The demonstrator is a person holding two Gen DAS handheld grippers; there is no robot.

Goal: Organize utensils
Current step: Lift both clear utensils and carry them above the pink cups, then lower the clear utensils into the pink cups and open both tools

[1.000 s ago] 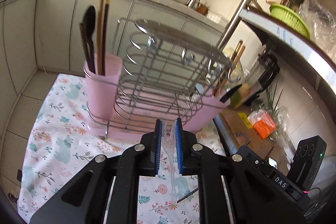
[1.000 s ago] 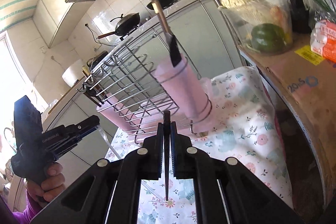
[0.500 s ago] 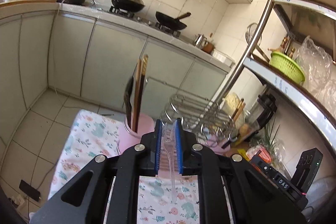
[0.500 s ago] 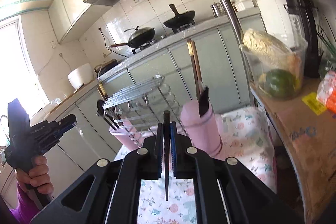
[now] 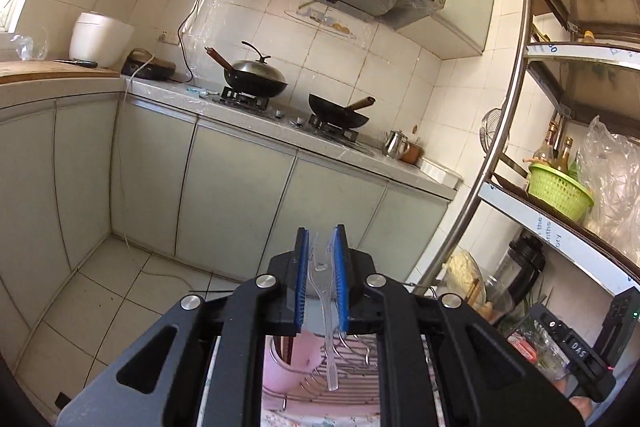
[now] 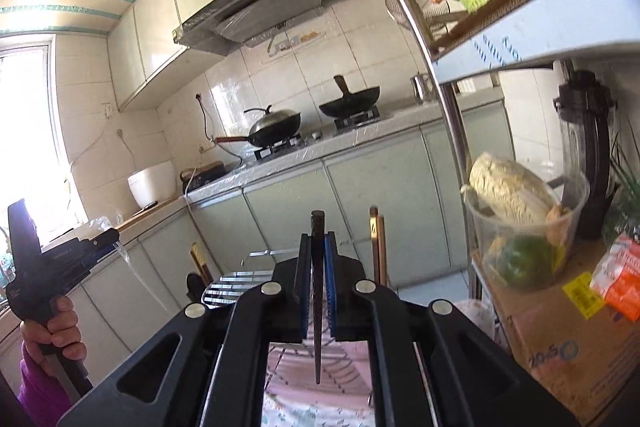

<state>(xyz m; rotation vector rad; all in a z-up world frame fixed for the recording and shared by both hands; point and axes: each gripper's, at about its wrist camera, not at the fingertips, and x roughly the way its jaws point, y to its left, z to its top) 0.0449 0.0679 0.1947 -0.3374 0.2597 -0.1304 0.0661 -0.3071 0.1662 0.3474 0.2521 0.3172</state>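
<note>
Two woks (image 5: 256, 77) on stove (image 5: 288, 107)

In the left wrist view the left tool (image 5: 321, 281) covers most of the pink utensil cup (image 5: 292, 359) and the wire rack (image 5: 352, 359), so only slivers show between its arms, and the clear plastic fork (image 5: 326, 311) is hard to trace against them. In the right wrist view the right tool (image 6: 317, 279) hides the rack's (image 6: 240, 281) lower part and the foot of the wooden chopsticks (image 6: 378, 251). The floral cloth (image 6: 316, 411) runs off the bottom edge, and the far end of the dark chopstick (image 6: 317, 307) blurs into the rack wires.
</note>
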